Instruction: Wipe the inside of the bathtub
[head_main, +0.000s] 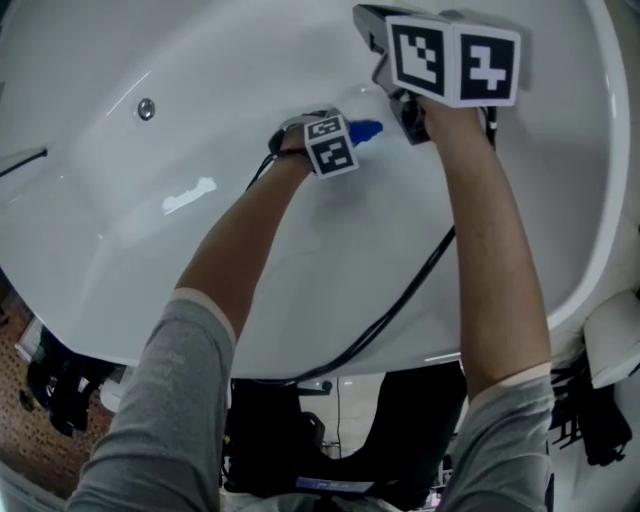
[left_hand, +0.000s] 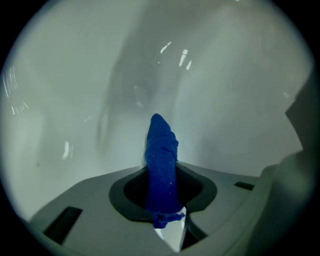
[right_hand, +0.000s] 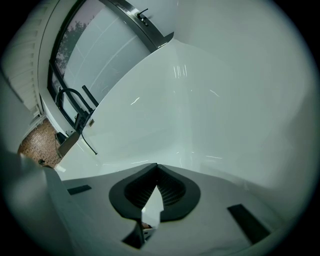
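Inside the white bathtub (head_main: 200, 230): a rolled blue cloth (left_hand: 161, 160), clamped tight between the jaws of the left gripper (head_main: 350, 137) and pointing at the glossy wall. Just beside it, the right gripper (right_hand: 156, 175), jaws closed together on nothing, aimed at bare tub wall. Farther left, 1 round metal fitting (head_main: 146, 109); trailing over the near rim, a black cable (head_main: 400, 300).

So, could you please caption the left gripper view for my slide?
Left gripper clamps a blue cloth inside the white bathtub.
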